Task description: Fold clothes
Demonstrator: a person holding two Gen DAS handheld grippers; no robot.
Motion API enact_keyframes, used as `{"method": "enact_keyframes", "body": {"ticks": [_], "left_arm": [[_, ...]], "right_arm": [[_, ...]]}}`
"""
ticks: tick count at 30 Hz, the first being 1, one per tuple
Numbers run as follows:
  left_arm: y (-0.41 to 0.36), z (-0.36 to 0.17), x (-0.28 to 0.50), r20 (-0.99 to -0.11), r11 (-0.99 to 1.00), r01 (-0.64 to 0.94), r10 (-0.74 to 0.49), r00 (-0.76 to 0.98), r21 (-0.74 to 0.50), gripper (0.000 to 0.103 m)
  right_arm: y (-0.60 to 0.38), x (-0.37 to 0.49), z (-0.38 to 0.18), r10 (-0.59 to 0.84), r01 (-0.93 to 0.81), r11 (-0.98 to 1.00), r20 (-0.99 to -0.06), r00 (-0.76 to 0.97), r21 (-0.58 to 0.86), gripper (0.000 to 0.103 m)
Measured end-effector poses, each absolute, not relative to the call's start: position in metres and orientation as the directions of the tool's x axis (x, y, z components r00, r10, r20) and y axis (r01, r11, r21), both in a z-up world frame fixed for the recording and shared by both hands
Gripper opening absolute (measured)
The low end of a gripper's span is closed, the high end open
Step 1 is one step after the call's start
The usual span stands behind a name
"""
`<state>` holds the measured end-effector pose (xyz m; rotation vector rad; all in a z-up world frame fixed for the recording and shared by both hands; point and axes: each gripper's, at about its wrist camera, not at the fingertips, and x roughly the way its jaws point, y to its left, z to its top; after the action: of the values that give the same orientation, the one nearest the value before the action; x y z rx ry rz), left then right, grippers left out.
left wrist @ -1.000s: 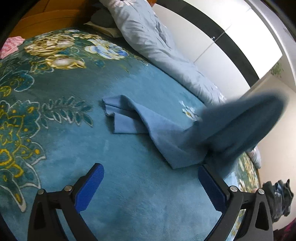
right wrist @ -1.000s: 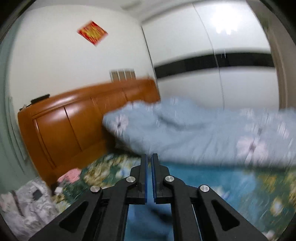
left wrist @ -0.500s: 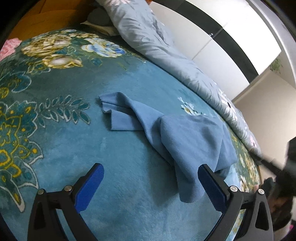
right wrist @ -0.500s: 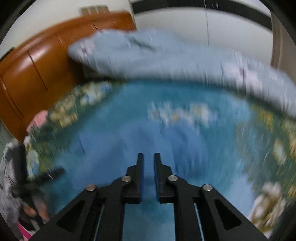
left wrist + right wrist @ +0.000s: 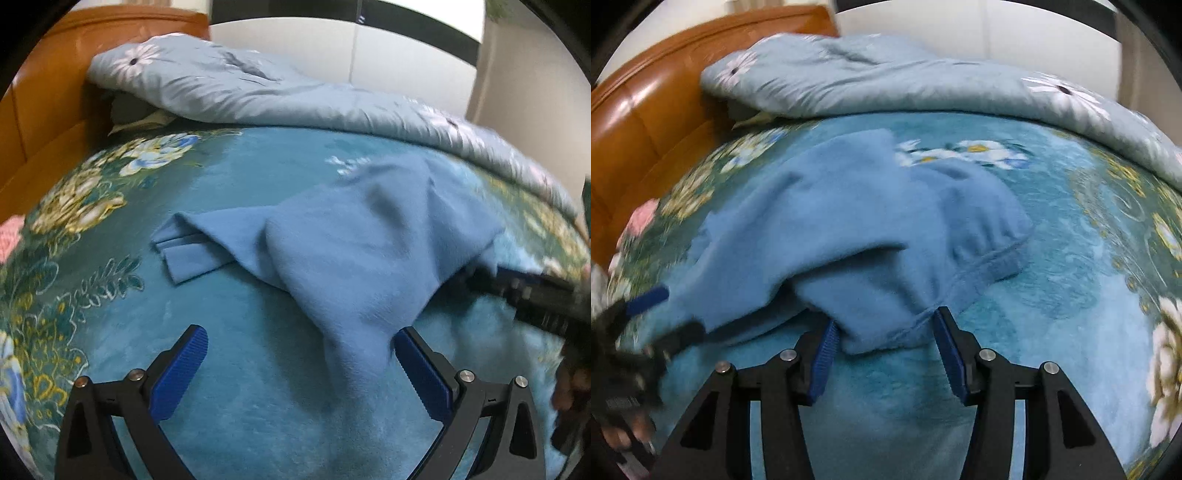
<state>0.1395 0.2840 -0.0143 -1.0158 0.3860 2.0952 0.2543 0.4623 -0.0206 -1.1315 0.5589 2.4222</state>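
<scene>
The right claw point(image 5: 882, 350) has just been opening and has dropped the blue garment point(image 5: 849, 236), now crumpled mid-bed at its 12 o'clock. The left claw point(image 5: 301, 373) gapes empty. Folding starts next.

Both wrist views look steeply down along their claws, close above the bed point(image 5: 258, 369) — facing the headboard point(image 5: 646, 122); both share the blue garment point(image 5: 351, 251) and quilt point(image 5: 886, 81).
</scene>
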Motion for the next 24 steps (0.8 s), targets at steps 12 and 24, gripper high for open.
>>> {"method": "enact_keyframes", "body": {"ticks": [12, 24], "left_arm": [[0.28, -0.009, 0.123, -0.722, -0.679, -0.697, 0.599, -0.346, -0.23, 0.057], [0.243, 0.011, 0.109, -0.617, -0.675, -0.628, 0.695, -0.368, -0.386, 0.016]], "right_arm": [[0.446, 0.277, 0.013, 0.28, -0.489, -0.866, -0.707, -0.649, 0.107, 0.006], [0.448, 0.321, 0.04, 0.289, -0.484, -0.867, -0.668, -0.686, 0.123, 0.002]]}}
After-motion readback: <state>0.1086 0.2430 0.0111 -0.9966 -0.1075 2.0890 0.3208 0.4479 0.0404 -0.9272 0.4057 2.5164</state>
